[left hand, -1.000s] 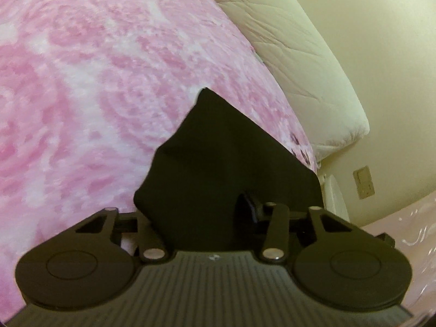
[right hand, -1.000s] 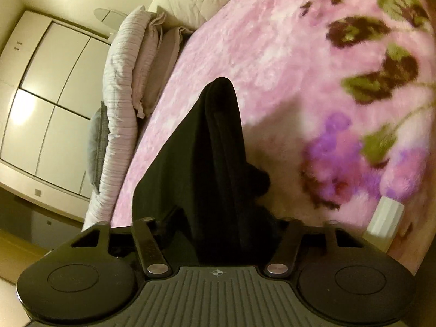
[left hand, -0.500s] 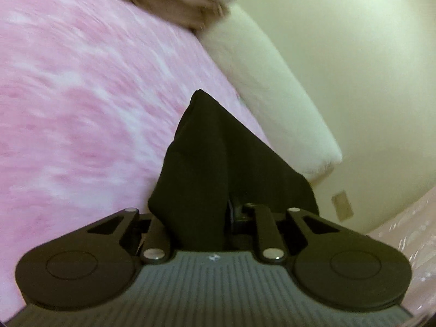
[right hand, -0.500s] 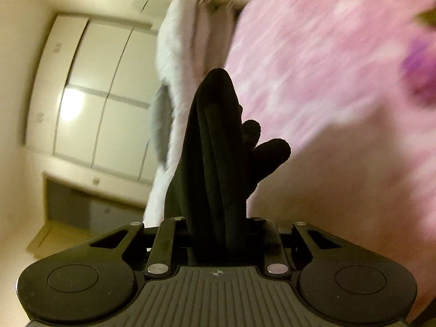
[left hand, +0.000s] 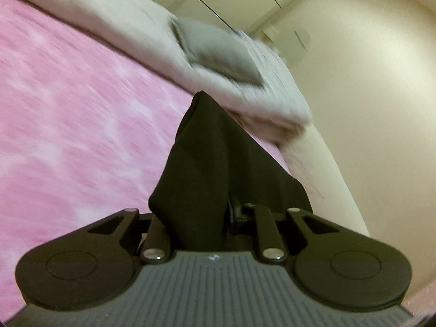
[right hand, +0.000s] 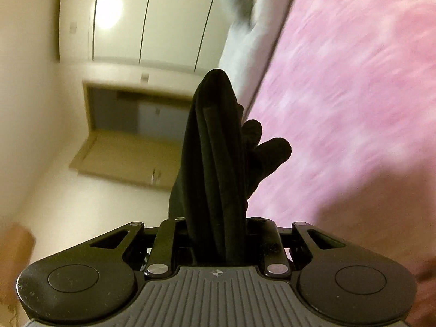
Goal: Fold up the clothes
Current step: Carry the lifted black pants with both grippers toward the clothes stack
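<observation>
Both grippers clamped on the black garment [left hand: 218, 163]: left gripper [left hand: 200, 218] and right gripper [right hand: 218, 218] each pinch a bunched edge. It's lifted above the pink blanket [left hand: 68, 109]. No fold laid yet; I judge it early.

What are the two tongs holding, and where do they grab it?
Both the left tongs and the right tongs pinch black clothing, each on a bunched-up fold.
</observation>
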`<state>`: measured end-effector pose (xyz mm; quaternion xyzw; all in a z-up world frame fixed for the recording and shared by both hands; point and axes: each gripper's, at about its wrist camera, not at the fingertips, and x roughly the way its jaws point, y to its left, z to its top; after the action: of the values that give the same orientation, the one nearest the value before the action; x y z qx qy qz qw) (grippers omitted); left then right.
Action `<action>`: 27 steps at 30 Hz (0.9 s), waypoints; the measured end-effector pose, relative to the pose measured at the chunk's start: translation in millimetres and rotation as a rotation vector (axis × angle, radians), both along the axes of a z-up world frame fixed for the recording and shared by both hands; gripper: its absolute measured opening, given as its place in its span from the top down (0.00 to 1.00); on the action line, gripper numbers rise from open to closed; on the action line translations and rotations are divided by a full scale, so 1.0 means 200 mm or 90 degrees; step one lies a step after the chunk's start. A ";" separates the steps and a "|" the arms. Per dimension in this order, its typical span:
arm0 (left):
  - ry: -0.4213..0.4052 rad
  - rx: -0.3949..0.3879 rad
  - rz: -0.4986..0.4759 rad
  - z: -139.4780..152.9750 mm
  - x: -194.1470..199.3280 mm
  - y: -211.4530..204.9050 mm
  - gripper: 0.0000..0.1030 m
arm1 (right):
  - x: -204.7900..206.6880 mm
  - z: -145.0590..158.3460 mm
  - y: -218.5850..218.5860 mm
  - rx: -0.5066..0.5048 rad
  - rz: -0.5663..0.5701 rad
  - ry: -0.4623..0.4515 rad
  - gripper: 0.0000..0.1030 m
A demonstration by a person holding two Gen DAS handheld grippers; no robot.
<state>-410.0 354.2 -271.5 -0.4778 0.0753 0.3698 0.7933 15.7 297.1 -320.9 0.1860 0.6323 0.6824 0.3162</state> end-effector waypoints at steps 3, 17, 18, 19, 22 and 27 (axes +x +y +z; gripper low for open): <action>0.002 -0.017 0.061 0.26 -0.29 -0.06 0.84 | -0.25 0.26 0.10 -0.009 0.059 -0.006 0.81; 0.042 -0.048 0.256 1.04 -1.22 -0.46 0.84 | -1.29 0.93 0.20 -0.052 0.222 0.036 0.80; 0.039 -0.049 0.273 1.05 -1.26 -0.48 0.84 | -1.33 0.94 0.21 -0.052 0.238 0.035 0.80; 0.033 -0.048 0.291 1.06 -1.29 -0.51 0.84 | -1.37 0.96 0.22 -0.053 0.254 0.034 0.80; 0.013 -0.043 0.346 1.06 -1.39 -0.59 0.84 | -1.50 0.99 0.24 -0.042 0.299 0.034 0.80; 0.008 -0.040 0.402 1.08 -1.62 -0.63 0.84 | -1.78 1.05 0.29 -0.040 0.351 0.041 0.80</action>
<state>-734.9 228.0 -55.9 -0.4995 -0.0606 0.5981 0.6239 -339.4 355.5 -111.5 0.0188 0.6896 0.7165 0.1035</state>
